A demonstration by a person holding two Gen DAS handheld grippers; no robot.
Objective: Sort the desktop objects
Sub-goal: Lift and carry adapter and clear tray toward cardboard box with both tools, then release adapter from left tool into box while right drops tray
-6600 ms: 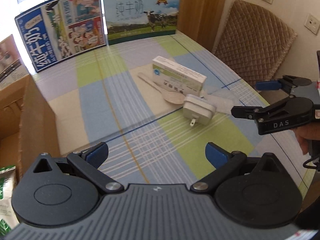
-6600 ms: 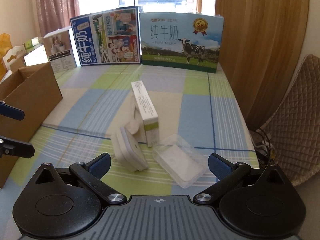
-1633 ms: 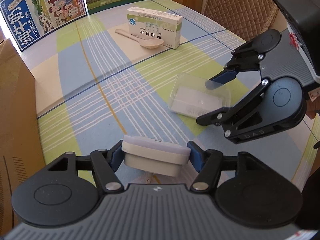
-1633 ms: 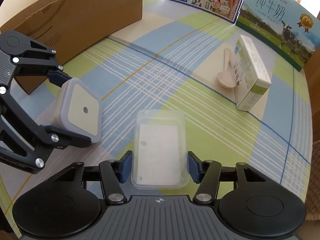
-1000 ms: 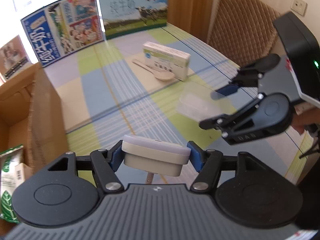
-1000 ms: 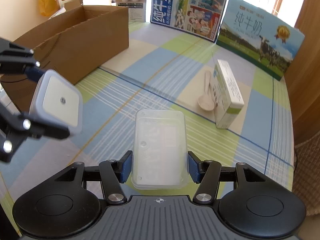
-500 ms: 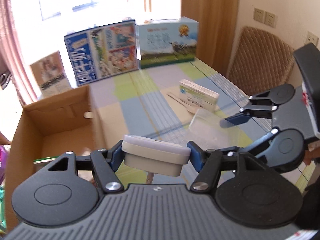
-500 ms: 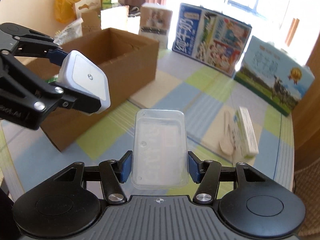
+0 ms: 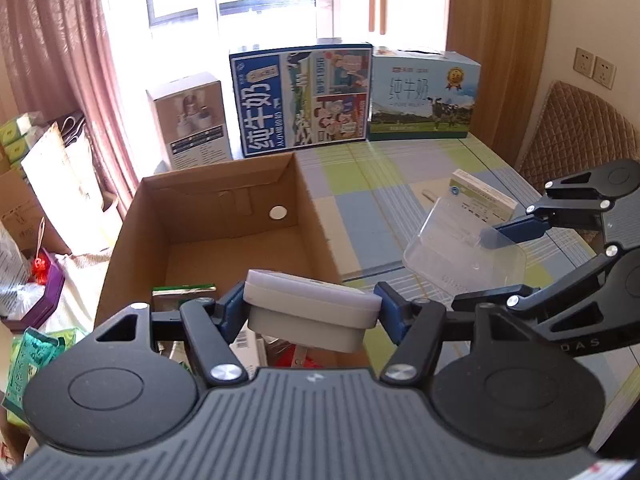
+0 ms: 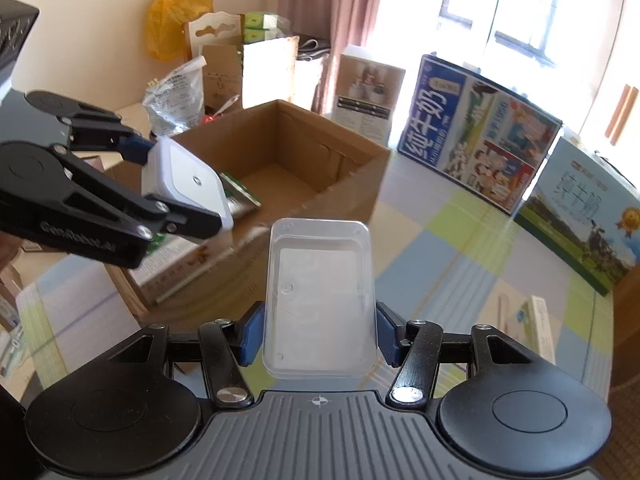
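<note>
Plainly a stiff target first: cardboard box (image 9: 224, 216), open-topped on the left end of the worktop (image 9: 360, 216), walls rigid enough to take dropped items, a few packets already on its floor. Next down, clear plastic tray (image 10: 320, 300), clamped across its width in the right gripper (image 10: 320, 338), pads pressing both long walls, held in the air beside the box and above the checked cloth; probably very light, thin-walled and springy, likely to bow or pop free under a hard squeeze, slick too, so best taken low on the long sides near a corner where the rim stiffens it. Smaller again, medicine carton (image 9: 480, 196) lying on the worktop well apart from the box; judged light, crushable on its broad faces, safest taken across the narrow edges. Then white plug adapter (image 9: 308, 316), gripped in the left gripper (image 9: 308, 316) by two opposite flat sides, hanging over the near edge of the box; dense for its size, hard-shelled, smooth but square enough to sit firm, metal pin underneath kept clear of the pads. Last, spoon handle (image 9: 430, 194), only partly showing behind the tray; thin, best pinched at the stem.
</note>
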